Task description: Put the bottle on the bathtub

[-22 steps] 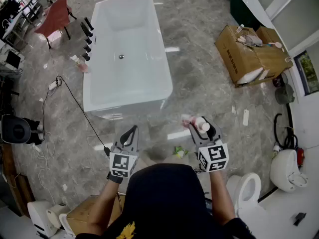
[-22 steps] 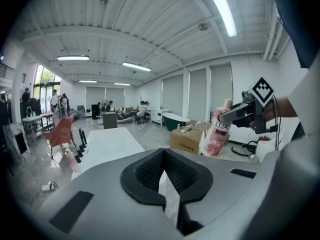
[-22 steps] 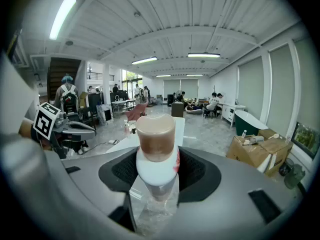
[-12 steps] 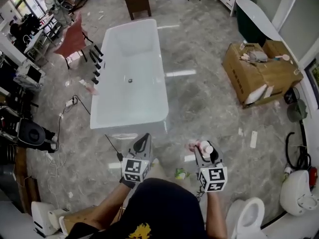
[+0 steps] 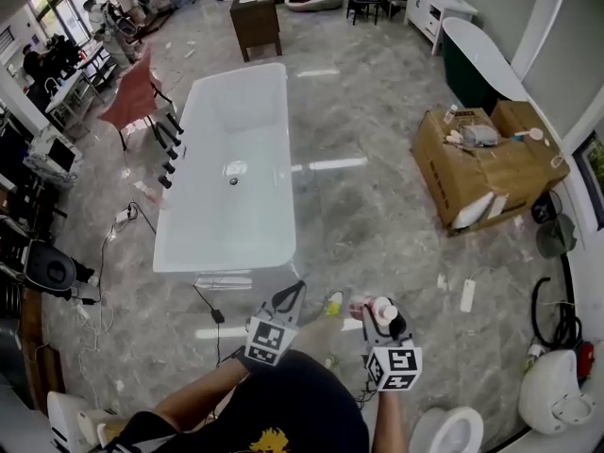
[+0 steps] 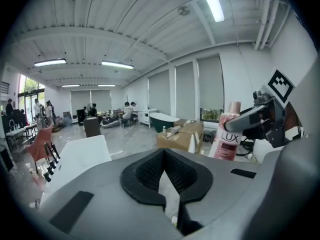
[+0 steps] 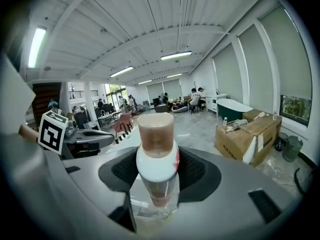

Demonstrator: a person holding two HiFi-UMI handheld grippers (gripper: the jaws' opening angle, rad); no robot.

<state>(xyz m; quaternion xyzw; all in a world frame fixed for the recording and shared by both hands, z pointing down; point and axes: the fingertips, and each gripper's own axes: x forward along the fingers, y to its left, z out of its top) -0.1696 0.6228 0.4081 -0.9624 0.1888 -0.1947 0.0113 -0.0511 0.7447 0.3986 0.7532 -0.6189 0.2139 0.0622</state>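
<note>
Grey marble floor lies between me and the target. The bottle [image 5: 375,309] sits upright in my right gripper [image 5: 385,321], whose jaws stand partway apart and are clamped on its body just below the cap, as the right gripper view shows it [image 7: 157,160]. My left gripper [image 5: 287,297] is level with it just to the left, jaws drawn together on nothing. The white bathtub [image 5: 225,264] stands ahead and to the left, well apart from both. I judge the pickup done; the carry and the set-down on the rim are left. Against the earlier frames the tub sits higher and farther off, both grippers lie lower in the head view, more of the room shows, and the grip looks the same.
</note>
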